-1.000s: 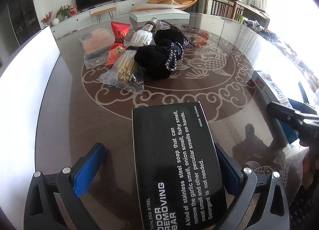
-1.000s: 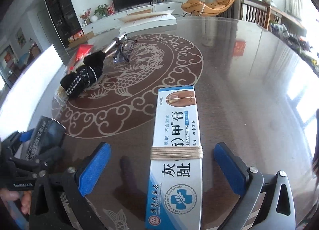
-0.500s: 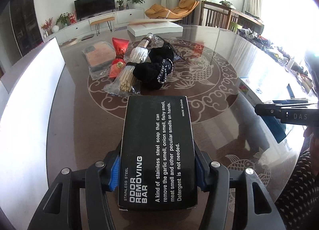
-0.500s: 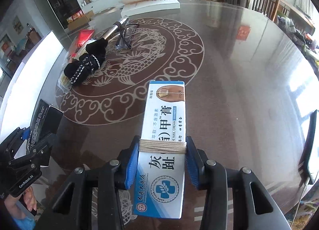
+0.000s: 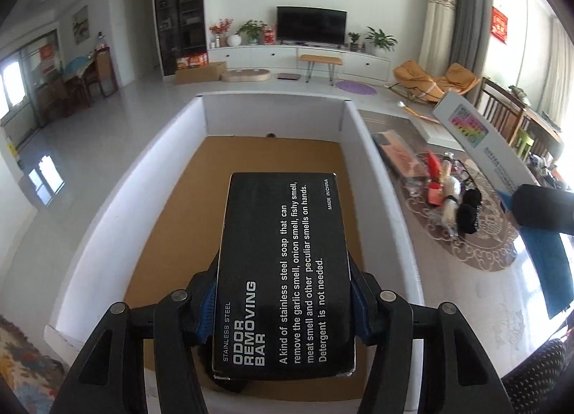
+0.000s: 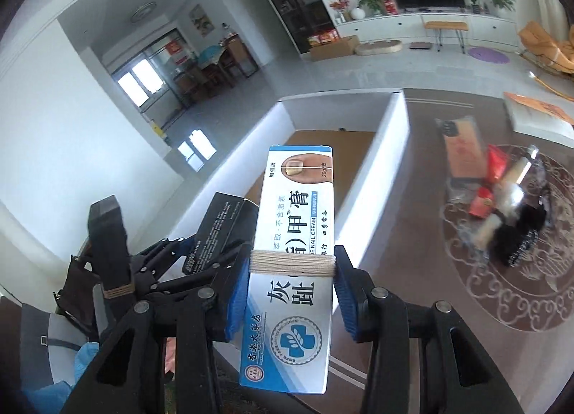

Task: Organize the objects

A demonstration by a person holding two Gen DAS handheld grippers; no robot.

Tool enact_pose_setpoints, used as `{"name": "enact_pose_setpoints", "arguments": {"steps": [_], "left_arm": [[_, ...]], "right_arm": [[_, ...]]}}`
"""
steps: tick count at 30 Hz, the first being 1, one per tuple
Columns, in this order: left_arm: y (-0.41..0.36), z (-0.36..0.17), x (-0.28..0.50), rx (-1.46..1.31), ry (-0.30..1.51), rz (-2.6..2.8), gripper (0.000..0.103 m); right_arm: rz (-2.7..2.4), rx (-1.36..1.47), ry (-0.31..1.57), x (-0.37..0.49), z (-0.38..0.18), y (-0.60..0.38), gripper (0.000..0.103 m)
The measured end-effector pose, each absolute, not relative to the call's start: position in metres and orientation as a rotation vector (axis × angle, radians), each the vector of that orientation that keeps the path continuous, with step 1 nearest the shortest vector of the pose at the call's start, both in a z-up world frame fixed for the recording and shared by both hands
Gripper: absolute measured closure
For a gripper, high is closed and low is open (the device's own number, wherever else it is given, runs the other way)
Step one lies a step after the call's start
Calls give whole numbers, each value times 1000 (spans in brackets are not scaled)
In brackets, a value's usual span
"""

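- Gripping the black soap box [image 5: 283,270] across its long sides, the left gripper [image 5: 283,292] has its blue pads [image 5: 206,313] pressed against both flanks, jaws standing roughly half closed around the carton.
- White lettering on the box reads "STAINLESS STEEL ODOR REMOVING BAR"; the carton points toward 12 o'clock in the left wrist view and hangs above the brown floor of the white-walled bin [image 5: 380,170].
- The bin's far wall sits at 12 o'clock, its right wall runs from 1 to 5 o'clock, and a patterned table [image 5: 477,270] lies beyond that wall at 3 o'clock.
- On the table at 2 to 3 o'clock lies a blurred cluster: a clear packet [image 5: 398,154], a red pouch [image 5: 436,177] and a black bundle [image 5: 470,209].
- The right gripper [image 6: 291,292] is clamped narrowly on the nail cream box [image 6: 297,234], its pads meeting the carton at a band of beige twine [image 6: 292,263] wound around it.
- That blue-and-white carton points toward 12 o'clock in the right wrist view, its far end over the bin's near corner [image 6: 398,134].
- At 9 o'clock of the right wrist view the left gripper shows with the black box in its jaws, just beside the cream carton.
- In the left wrist view, the cream carton's underside appears at 2 o'clock, with the right gripper's blue pad below it at 3 o'clock.
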State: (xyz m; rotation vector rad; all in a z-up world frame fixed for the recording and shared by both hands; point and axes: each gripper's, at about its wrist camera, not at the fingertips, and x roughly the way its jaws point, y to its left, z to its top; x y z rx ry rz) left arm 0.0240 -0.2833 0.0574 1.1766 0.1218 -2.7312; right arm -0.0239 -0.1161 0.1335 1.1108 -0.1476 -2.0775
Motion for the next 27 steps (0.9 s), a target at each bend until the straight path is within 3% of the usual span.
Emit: {"name": "enact_pose_setpoints", "arguments": {"steps": [3,5,8,11,13,17,20,27], "left_arm": [[-321,38,10,1249,97,-2597,44],[-335,27,4,1270,78,-2516,44],[-335,30,7,1229,105,-2497,44],[-314,43,18,1138,154,-2585,23],[-289,51,22,1100,162,-2670,20],[-212,65,30,1113,163,-2885,19],[-143,65,26,1210,141,-3039,3],[-10,-5,0,1443,-197,-3078,0]], "right_arm": [[-2003,1084,-132,-29,125,-168,56],[-1990,1126,-127,-36,113,-186,40],[-2062,1090,-110,-34,111,-177,36],[-2200,1025,-91,-31,105,-132,14],[-2326,1006,-94,-33,93,-92,6],[-2612,1110,-6,-44,44,-4,6],[-2755,1266,13,-45,1,62,6],[-2916,1404,-133,-27,-28,161,6]]}}
